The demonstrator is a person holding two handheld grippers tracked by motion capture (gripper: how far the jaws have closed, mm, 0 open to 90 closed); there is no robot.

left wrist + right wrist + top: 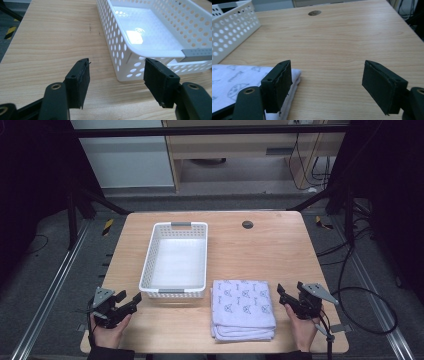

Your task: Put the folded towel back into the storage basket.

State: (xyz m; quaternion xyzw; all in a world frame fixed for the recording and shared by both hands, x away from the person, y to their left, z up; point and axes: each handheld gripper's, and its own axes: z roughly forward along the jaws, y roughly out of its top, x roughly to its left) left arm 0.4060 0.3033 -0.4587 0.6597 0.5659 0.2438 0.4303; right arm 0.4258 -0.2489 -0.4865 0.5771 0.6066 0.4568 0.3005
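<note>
A white perforated basket [176,226] stands empty on the wooden table [260,255], left of centre. A folded pale lilac cloth [242,309] with small printed figures lies near the front edge, right of the basket. My left gripper [128,301] is held at the front left, open, jaws pointing toward the basket's near left corner [130,72]. My right gripper [281,296] is open just right of the cloth. In the right gripper view the cloth's corner [237,77] lies behind the left jaw, and bare wood shows between the jaws [327,82].
A round grommet [247,224] sits in the table's far right part. Metal rails run along the floor on both sides, and cables [360,290] trail at the right. Bare wood lies right of the basket and at the far right.
</note>
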